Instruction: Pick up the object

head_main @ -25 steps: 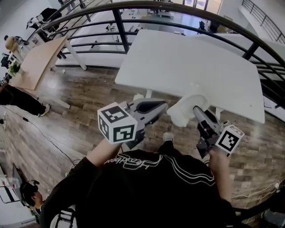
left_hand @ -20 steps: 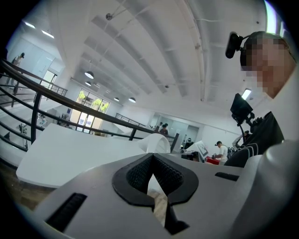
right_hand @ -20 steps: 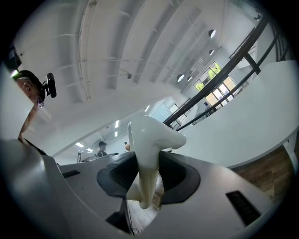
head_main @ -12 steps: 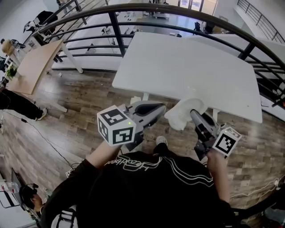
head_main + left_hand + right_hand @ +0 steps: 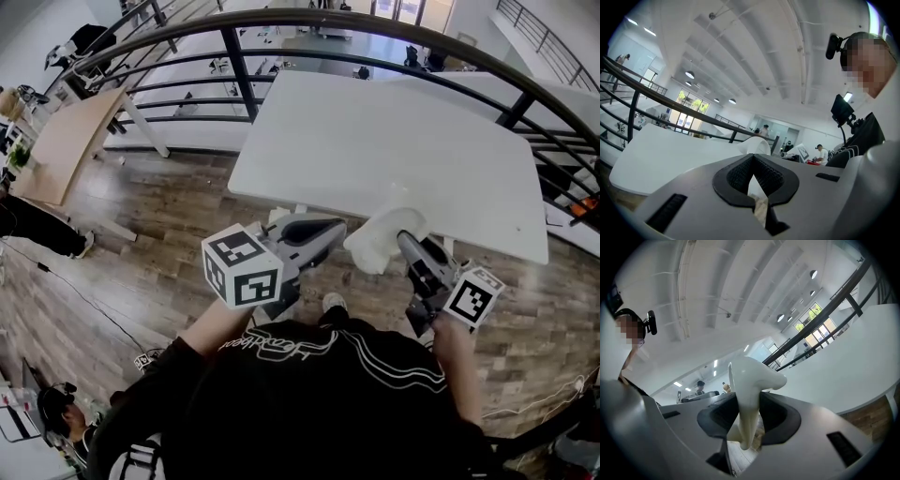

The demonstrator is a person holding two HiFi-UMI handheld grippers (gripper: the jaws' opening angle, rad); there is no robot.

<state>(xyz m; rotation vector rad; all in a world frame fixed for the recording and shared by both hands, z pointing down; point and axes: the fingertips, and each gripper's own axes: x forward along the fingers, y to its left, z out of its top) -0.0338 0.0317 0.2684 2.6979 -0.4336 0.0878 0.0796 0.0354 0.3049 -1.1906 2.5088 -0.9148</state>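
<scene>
The right tool pinches the white, smooth, thin-walled cup-like object. Its dark pads press on either side of the object's narrow wall, and the flared part rises above the jaws. The object hangs in that tool's grip just in front of the near edge of the white desk. It appears clear of the desk top, with the wooden floor below. The left tool has its jaws pressed together on nothing. It points toward the object, which lies just beyond its tips and apart from them.

The lift looks done, so the job now is to keep it secure. The pinch is on a thin edge and most of the object sits beyond the pads, so it could pivot or slip. It seems wise to keep the squeeze even, hold the right tool level, and avoid sudden swings. The left tool should stay off the object unless support is needed.

Against the earlier frames, little differs. The object sits in the same pinch and both tools keep their poses. Only the desk and the dark metal railing shift slightly in the head view, which reads as a small head movement.
</scene>
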